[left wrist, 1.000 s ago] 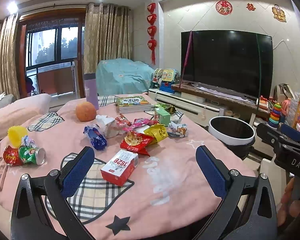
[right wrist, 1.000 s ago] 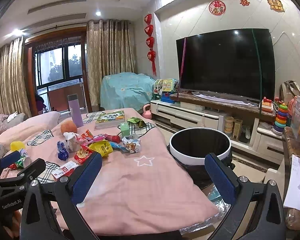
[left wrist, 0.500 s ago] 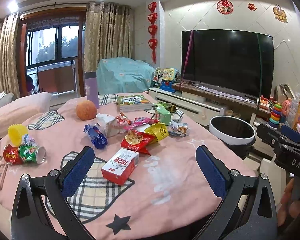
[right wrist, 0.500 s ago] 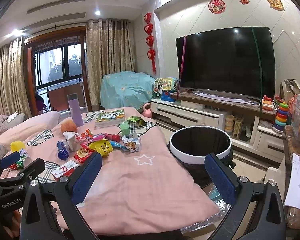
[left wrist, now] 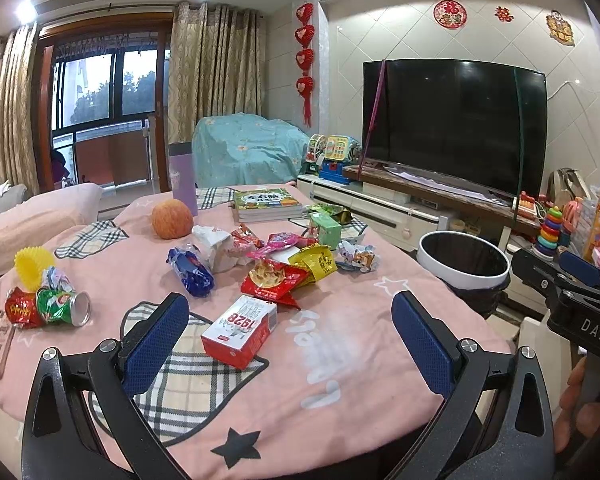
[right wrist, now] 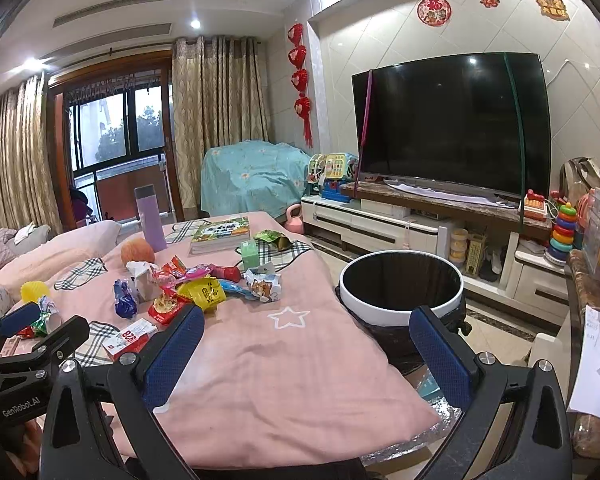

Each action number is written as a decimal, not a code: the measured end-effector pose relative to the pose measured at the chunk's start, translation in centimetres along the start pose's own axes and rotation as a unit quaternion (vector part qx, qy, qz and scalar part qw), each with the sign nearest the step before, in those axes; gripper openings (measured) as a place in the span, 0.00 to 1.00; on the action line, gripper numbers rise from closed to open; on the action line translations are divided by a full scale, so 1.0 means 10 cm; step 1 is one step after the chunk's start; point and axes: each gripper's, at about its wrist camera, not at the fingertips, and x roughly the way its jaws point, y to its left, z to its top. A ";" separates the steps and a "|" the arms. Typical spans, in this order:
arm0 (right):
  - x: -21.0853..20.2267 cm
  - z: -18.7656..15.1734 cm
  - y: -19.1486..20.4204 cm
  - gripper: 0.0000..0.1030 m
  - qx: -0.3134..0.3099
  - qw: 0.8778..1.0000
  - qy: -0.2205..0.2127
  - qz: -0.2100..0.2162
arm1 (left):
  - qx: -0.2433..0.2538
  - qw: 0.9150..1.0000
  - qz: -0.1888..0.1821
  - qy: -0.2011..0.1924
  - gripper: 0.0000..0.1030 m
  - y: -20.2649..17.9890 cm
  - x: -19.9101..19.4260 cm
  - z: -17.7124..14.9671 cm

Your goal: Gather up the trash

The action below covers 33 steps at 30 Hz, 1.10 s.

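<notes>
With both my left gripper (left wrist: 290, 326) and right gripper (right wrist: 306, 340) spread and empty, I judge the box (left wrist: 239, 330) nearest on the table (left wrist: 360, 360) light and stiff, best pinched across its sides, the wrappers (left wrist: 272, 278) beyond flimsy and crinkly, and the bin (right wrist: 400, 288) farthest.

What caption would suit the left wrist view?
Open left gripper hovers over a red-and-white carton and scattered wrappers on a pink-covered table, bin alongside.
</notes>
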 end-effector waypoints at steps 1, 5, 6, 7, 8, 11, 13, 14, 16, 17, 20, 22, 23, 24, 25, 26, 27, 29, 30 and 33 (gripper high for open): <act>0.00 0.00 0.00 1.00 0.000 1.000 0.000 0.000 | 0.000 1.000 0.000 -0.001 1.00 0.01 0.00 0.00; 0.00 -0.01 0.01 1.00 0.001 1.000 0.001 0.000 | 0.000 1.000 -0.002 0.000 1.00 0.01 0.00 -0.01; 0.00 -0.01 0.01 1.00 0.001 1.000 0.001 0.000 | 0.000 1.000 -0.002 0.000 1.00 0.00 0.00 -0.01; 0.00 -0.01 0.01 1.00 0.002 1.000 0.001 0.001 | 0.000 1.000 -0.002 0.000 1.00 0.00 0.01 -0.02; 0.00 -0.02 0.01 1.00 0.002 1.000 0.002 0.002 | 0.000 1.000 -0.002 0.001 1.00 0.00 0.01 -0.02; 0.00 -0.02 0.01 1.00 0.001 1.000 0.003 0.002 | -0.004 1.000 -0.003 0.004 1.00 0.03 0.01 -0.02; 0.02 -0.03 0.02 1.00 0.001 1.000 0.004 0.004 | -0.005 1.000 -0.001 0.007 1.00 0.05 0.03 -0.03; 0.03 -0.03 0.02 1.00 0.000 1.000 0.006 0.005 | -0.006 1.000 -0.001 0.009 1.00 0.07 0.04 -0.03; 0.05 -0.04 0.03 1.00 0.001 1.000 0.009 0.008 | -0.008 1.000 0.001 0.012 1.00 0.09 0.05 -0.04; 0.06 -0.04 0.04 1.00 0.001 1.000 0.012 0.010 | -0.009 1.000 0.003 0.014 1.00 0.10 0.06 -0.05; 0.12 -0.03 0.04 1.00 0.000 1.000 0.022 0.020 | -0.012 1.000 0.008 0.021 1.00 0.16 0.11 -0.07; 0.17 -0.04 0.06 1.00 -0.001 0.999 0.027 0.026 | -0.017 0.999 0.013 0.029 1.00 0.22 0.15 -0.09; 0.19 -0.03 0.06 1.00 -0.001 0.999 0.030 0.029 | -0.020 0.999 0.015 0.033 1.00 0.25 0.17 -0.09; 0.22 -0.03 0.07 1.00 0.000 0.999 0.035 0.034 | -0.024 0.999 0.017 0.037 1.00 0.29 0.20 -0.11; 0.26 -0.02 0.07 1.00 0.001 0.998 0.040 0.038 | -0.028 0.999 0.019 0.041 1.00 0.32 0.23 -0.12; 0.28 -0.03 0.08 1.00 0.002 0.998 0.043 0.041 | -0.032 0.998 0.020 0.044 1.00 0.36 0.25 -0.13; 0.31 -0.03 0.09 1.00 0.002 0.998 0.046 0.045 | -0.036 0.998 0.021 0.049 1.00 0.39 0.28 -0.14; 0.36 -0.03 0.10 1.00 0.001 0.997 0.051 0.051 | -0.037 0.997 0.025 0.055 1.00 0.42 0.33 -0.16; 0.38 -0.04 0.11 1.00 0.000 0.997 0.054 0.054 | -0.038 0.997 0.026 0.057 1.00 0.44 0.35 -0.17; 0.47 -0.04 0.13 1.00 -0.001 0.996 0.065 0.063 | -0.038 0.997 0.028 0.065 1.00 0.49 0.42 -0.20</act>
